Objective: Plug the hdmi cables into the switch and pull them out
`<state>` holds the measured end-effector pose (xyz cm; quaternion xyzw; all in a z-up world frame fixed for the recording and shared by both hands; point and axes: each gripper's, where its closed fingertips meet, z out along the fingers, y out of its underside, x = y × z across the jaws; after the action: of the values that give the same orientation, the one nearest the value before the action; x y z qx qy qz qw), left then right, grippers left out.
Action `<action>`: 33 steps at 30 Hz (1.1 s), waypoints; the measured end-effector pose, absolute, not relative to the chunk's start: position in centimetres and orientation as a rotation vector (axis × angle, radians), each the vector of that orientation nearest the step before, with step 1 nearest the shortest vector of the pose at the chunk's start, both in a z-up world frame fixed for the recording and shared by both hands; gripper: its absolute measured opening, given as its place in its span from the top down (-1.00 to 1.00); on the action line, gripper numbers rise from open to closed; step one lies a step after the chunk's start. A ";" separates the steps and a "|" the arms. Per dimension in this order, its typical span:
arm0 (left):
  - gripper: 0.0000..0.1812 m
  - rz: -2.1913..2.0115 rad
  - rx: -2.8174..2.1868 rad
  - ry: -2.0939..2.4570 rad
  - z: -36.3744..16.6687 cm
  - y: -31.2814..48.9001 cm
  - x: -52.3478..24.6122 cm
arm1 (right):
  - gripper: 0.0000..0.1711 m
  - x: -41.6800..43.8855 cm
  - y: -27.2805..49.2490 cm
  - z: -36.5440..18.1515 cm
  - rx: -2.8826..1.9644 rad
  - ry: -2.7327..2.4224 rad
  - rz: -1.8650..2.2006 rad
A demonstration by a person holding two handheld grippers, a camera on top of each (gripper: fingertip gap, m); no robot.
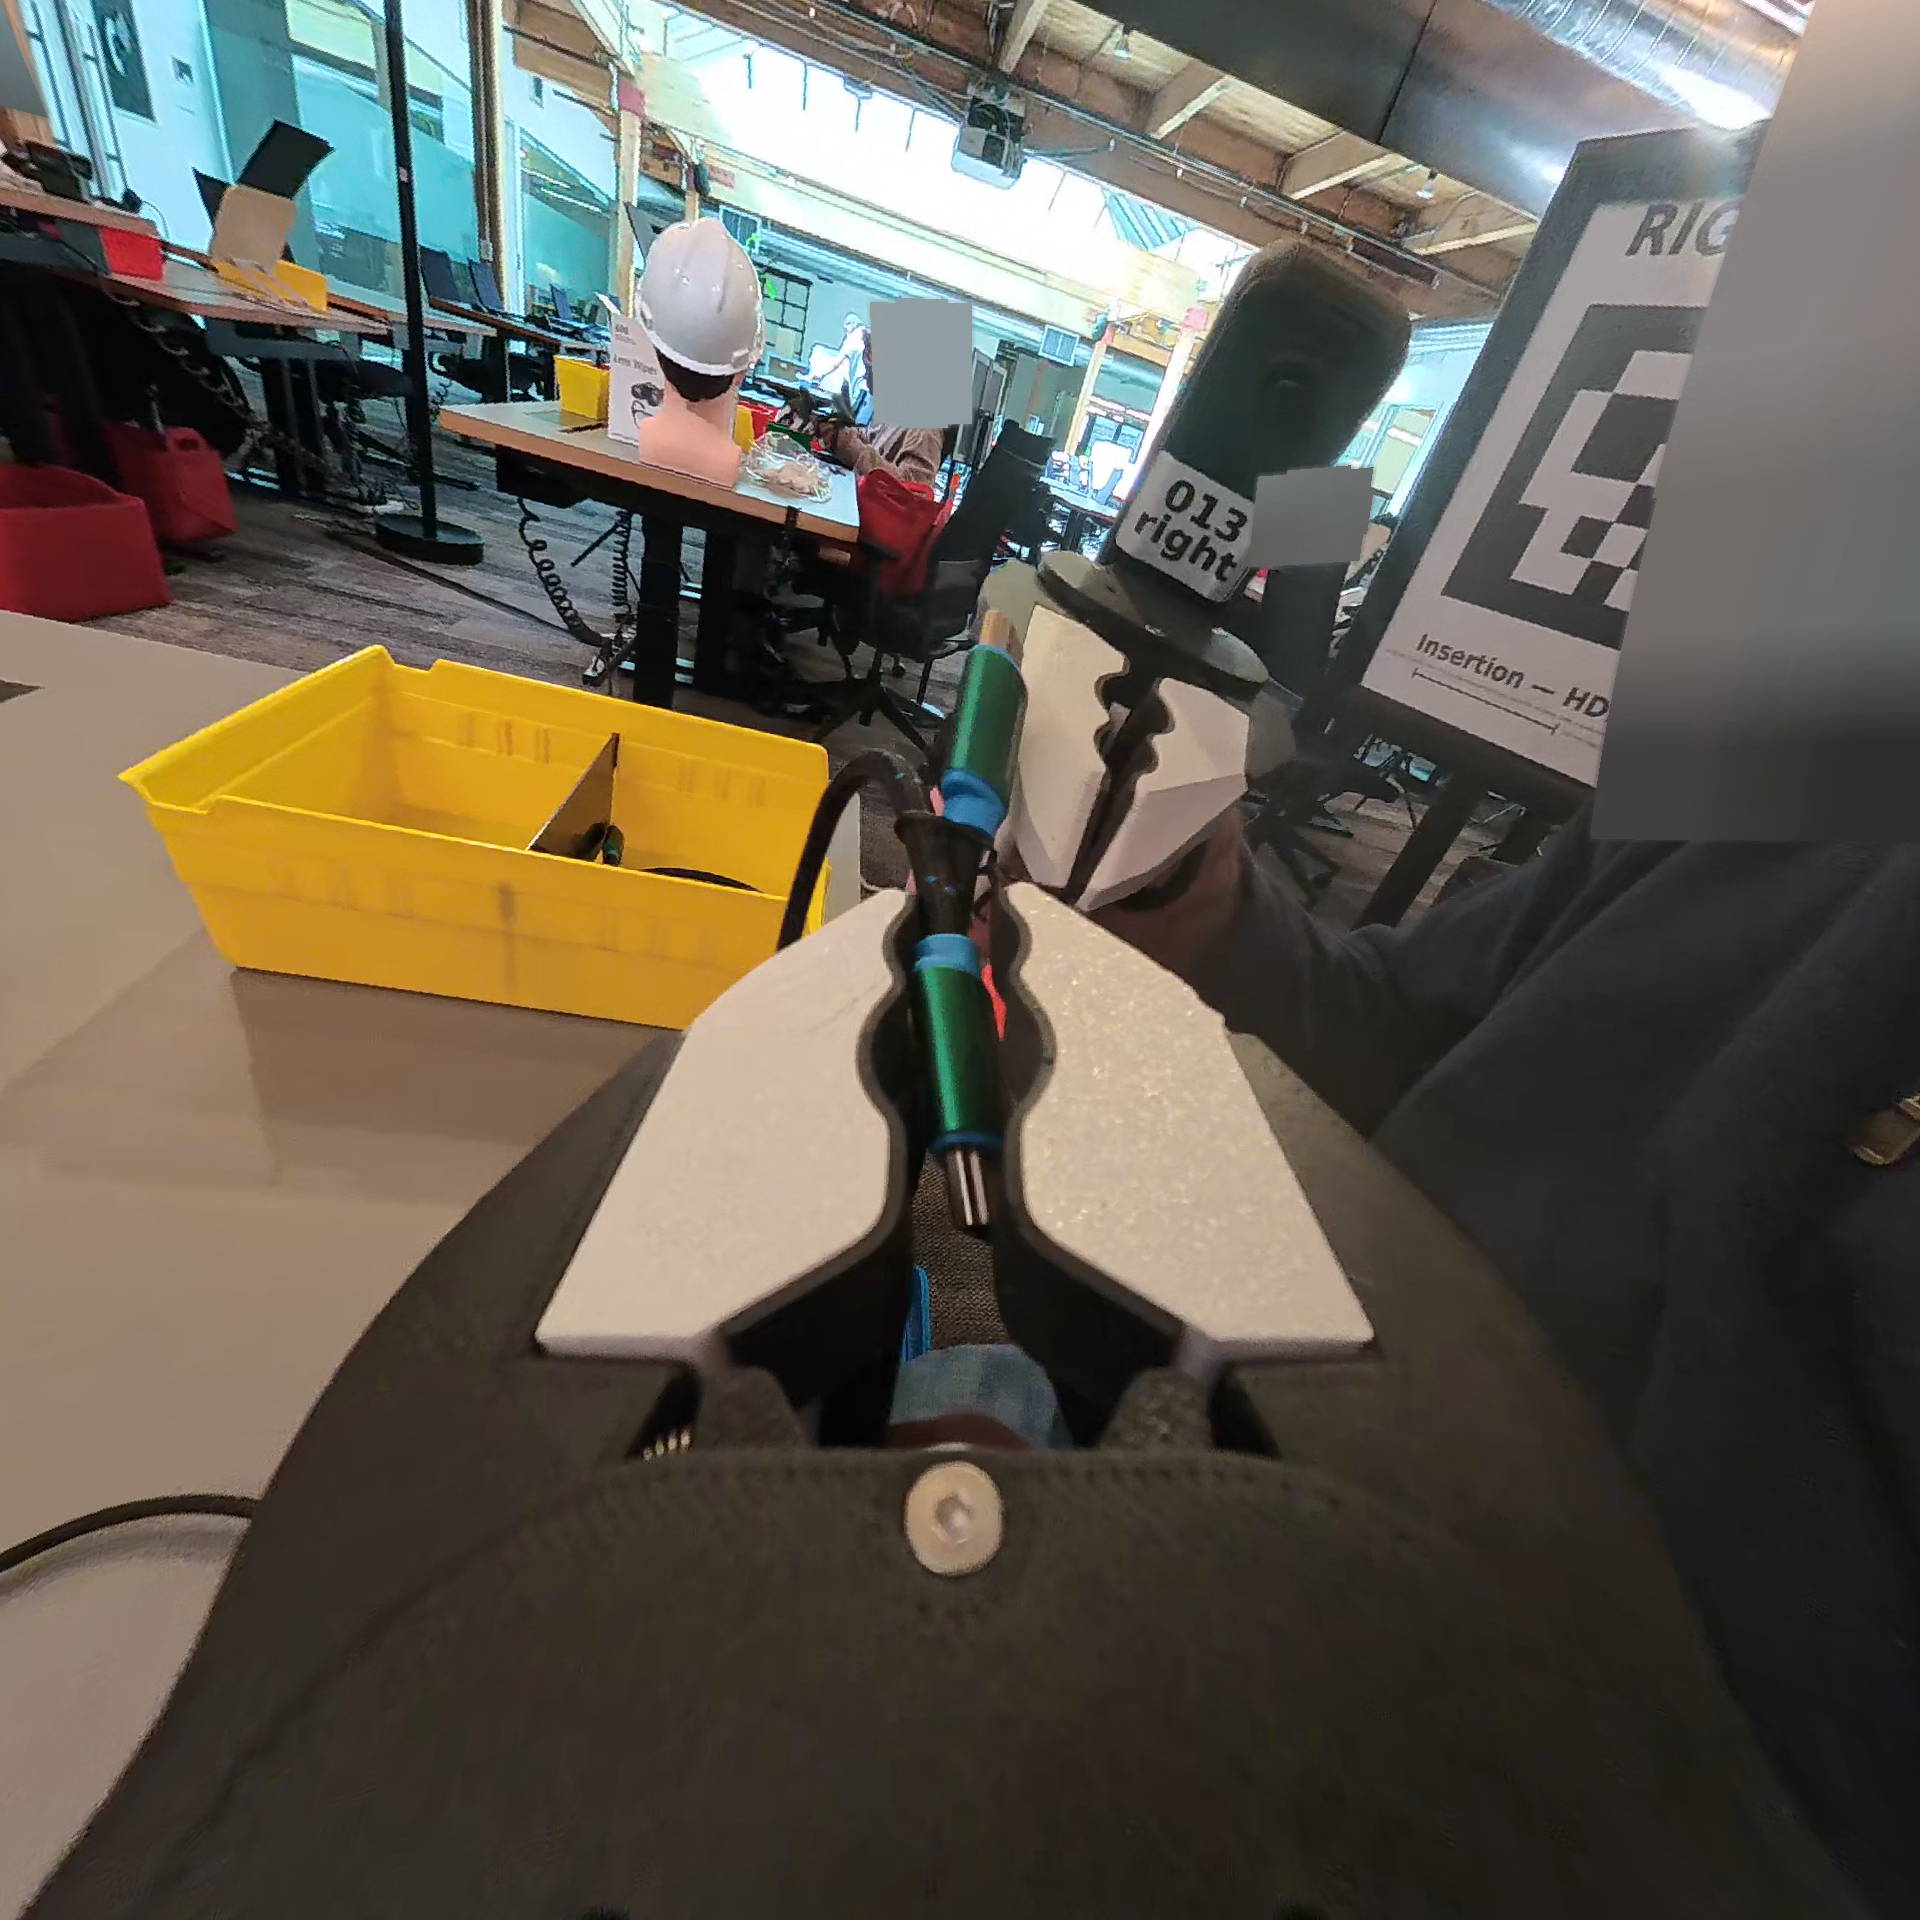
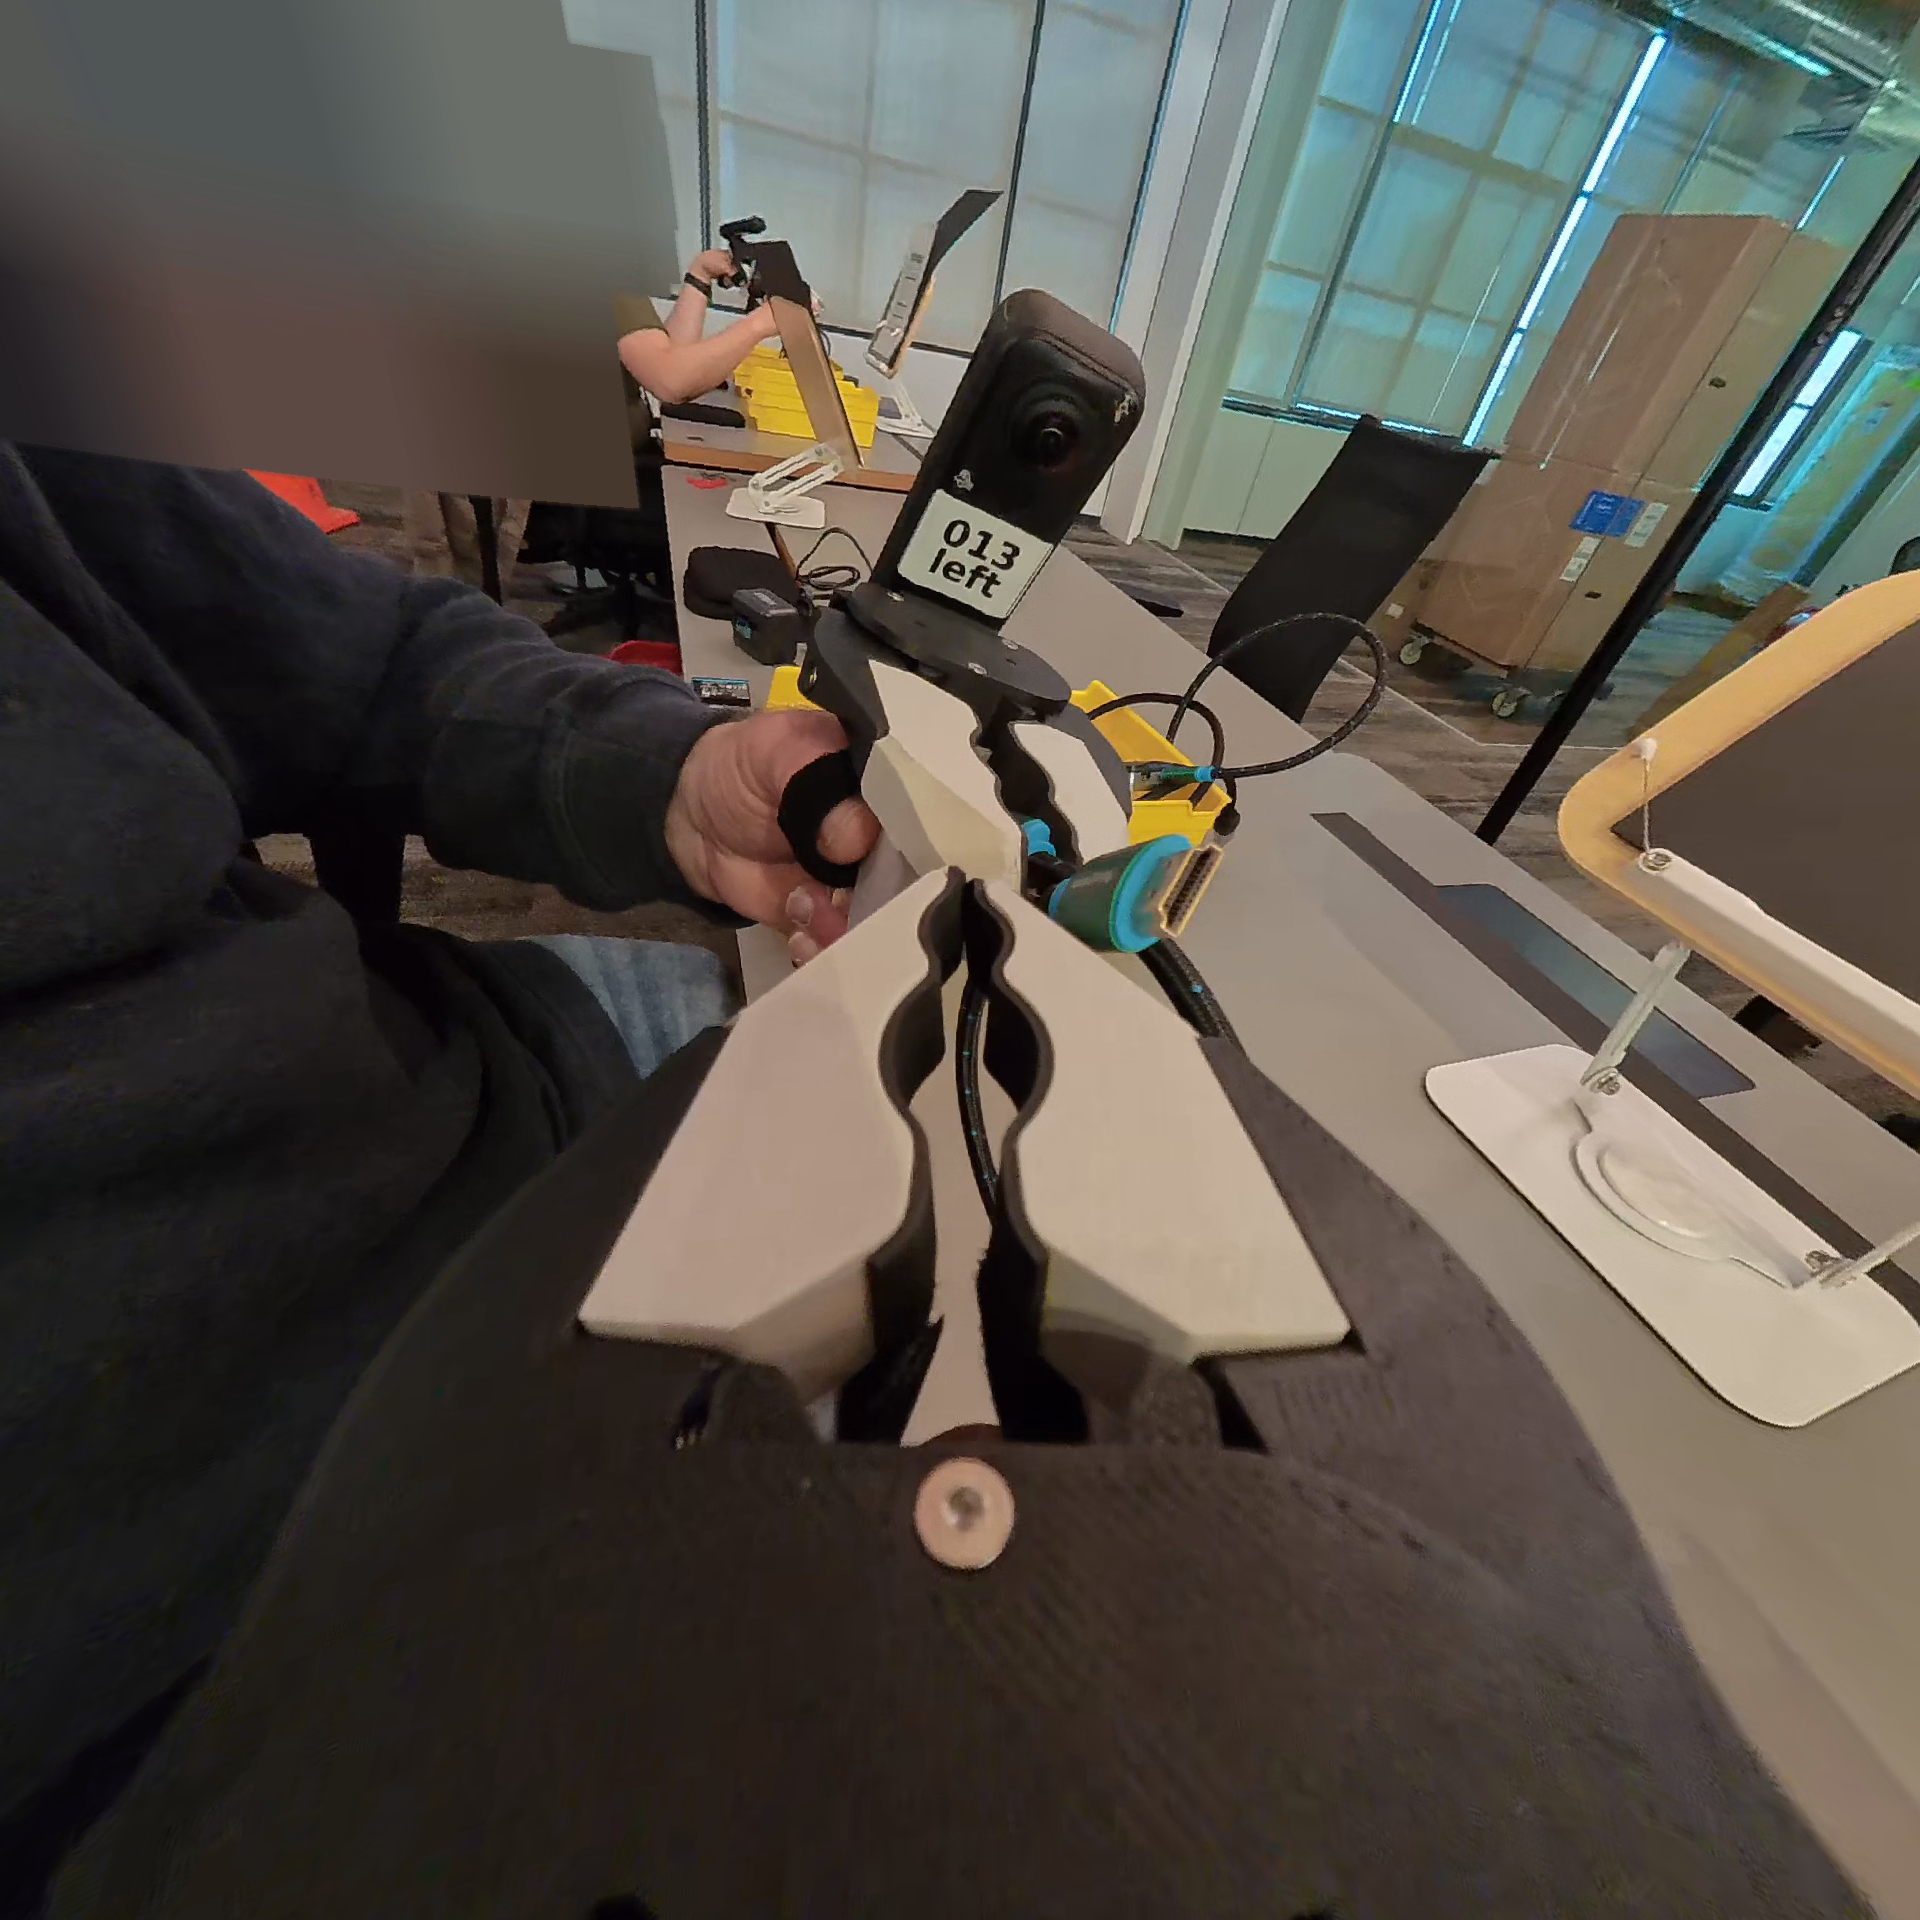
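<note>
Both of my grippers are closed on cable hardware, raised above the grey table (image 1: 156, 1195). Between the fingers of my left gripper (image 1: 951, 935) sits a green HDMI plug (image 1: 954, 1049) with blue collars, its metal tip pointing back toward the camera, the jaws pinched around its body and strain relief. My right gripper (image 2: 961, 904) is clamped on the black braided cable (image 2: 977, 1101), which runs down the channel between the jaws; a second green plug (image 2: 1127, 899) sticks out just beyond the tips, its metal end facing the table. More cable loops toward the yellow bin (image 1: 468, 831), which has a divider and what looks like another connector inside. No switch shows in either view, so I judge that insertion has not started. These plugs are light and rigid, with smooth barrels that could twist in a loose pinch; the braid is stiff and springy and will push the plug off line. I would hold the barrel across its flat faces, close behind the front collar, never the cord, and keep the bare metal tip clear since it can bend.
</note>
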<state>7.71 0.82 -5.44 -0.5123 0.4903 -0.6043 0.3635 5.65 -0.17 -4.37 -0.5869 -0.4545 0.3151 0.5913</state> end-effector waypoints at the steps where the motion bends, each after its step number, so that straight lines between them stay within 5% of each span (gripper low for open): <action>1: 0.88 -1.561 -1.320 1.260 -5.5 0.8 7.7 | 1.00 5.7 -0.2 -4.4 -1.365 -1.060 0.734; 33: 0.89 -1.657 -1.323 1.208 -5.1 1.3 7.5 | 1.00 6.3 0.0 -5.5 -1.407 -1.092 0.733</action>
<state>7.45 1.31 -5.10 -0.5093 0.4648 -0.6378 0.3433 6.29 -0.02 -5.48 -0.5998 -0.4653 0.3126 0.5710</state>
